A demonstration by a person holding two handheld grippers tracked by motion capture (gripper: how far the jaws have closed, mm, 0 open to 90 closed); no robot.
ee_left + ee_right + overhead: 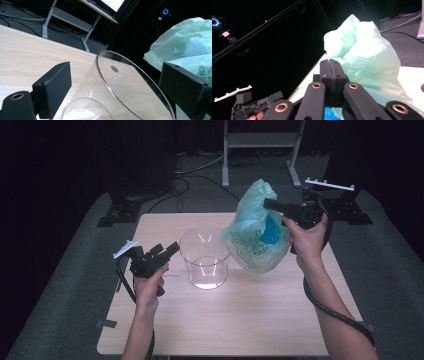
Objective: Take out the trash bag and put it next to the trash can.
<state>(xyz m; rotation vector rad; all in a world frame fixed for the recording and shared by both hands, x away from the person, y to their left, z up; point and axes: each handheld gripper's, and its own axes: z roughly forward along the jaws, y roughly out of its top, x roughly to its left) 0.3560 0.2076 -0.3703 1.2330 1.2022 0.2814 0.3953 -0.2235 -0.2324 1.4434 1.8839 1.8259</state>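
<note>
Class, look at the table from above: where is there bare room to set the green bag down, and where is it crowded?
The table is bare across its whole near half, between the two forearms, and along the far left corner behind the left gripper. It is crowded mid-table, where the clear container stands with the green bag, held by the right gripper, right beside it.

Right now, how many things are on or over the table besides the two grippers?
2. A clear plastic tub stands near the table's middle, in front of the open left gripper. A green plastic bag hangs beside it, pinched by the right gripper, something blue showing inside.
</note>
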